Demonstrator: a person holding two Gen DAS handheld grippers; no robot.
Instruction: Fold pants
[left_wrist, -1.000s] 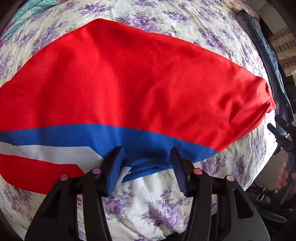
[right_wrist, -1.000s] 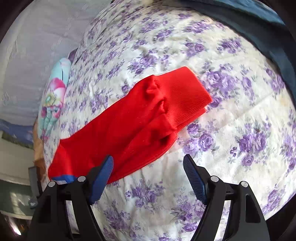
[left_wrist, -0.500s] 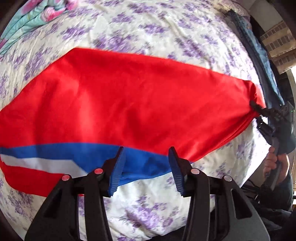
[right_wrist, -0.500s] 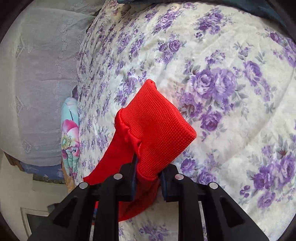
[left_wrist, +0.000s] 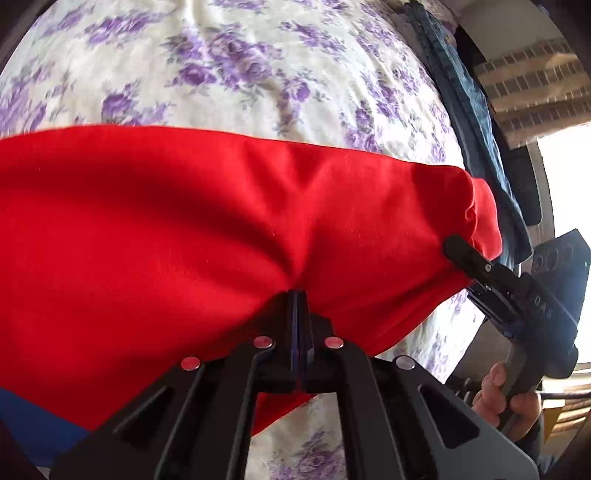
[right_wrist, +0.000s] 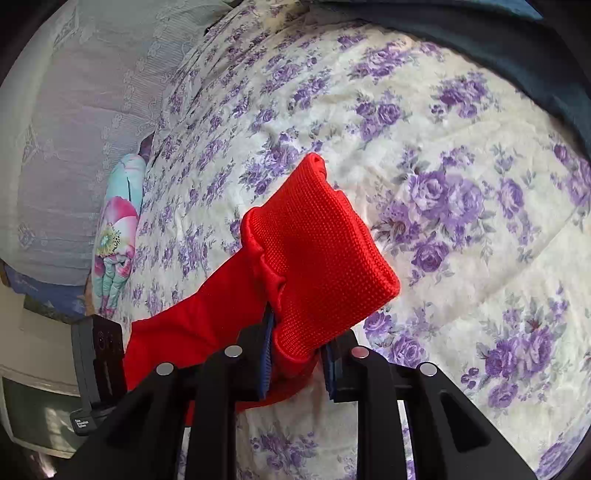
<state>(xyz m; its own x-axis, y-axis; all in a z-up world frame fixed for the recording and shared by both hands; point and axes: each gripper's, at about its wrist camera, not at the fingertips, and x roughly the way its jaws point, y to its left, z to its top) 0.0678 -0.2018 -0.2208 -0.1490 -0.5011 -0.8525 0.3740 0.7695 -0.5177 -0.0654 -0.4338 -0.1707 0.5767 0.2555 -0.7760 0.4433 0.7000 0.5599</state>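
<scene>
The red pants (left_wrist: 184, 229) with a blue stripe (left_wrist: 33, 428) lie across the floral bed. My left gripper (left_wrist: 298, 299) is shut on the near edge of the red cloth, which bunches into folds at the jaws. My right gripper (right_wrist: 297, 350) is shut on the ribbed red cuff (right_wrist: 321, 251) at the leg end and holds it lifted off the bed. The right gripper also shows in the left wrist view (left_wrist: 476, 264), clamped on the right end of the pants. The left gripper's body shows at the left edge of the right wrist view (right_wrist: 103, 369).
The bed has a white cover with purple flowers (right_wrist: 443, 206). Dark blue jeans (left_wrist: 472, 110) lie along the far right edge of the bed. A floral pillow (right_wrist: 118, 236) and a lace curtain (right_wrist: 74, 110) are at the far end. A window (left_wrist: 569, 221) is to the right.
My left gripper has closed on the pants' near edge and pulled it up. My right gripper closed on the cuff half a second ago and has lifted it further.
</scene>
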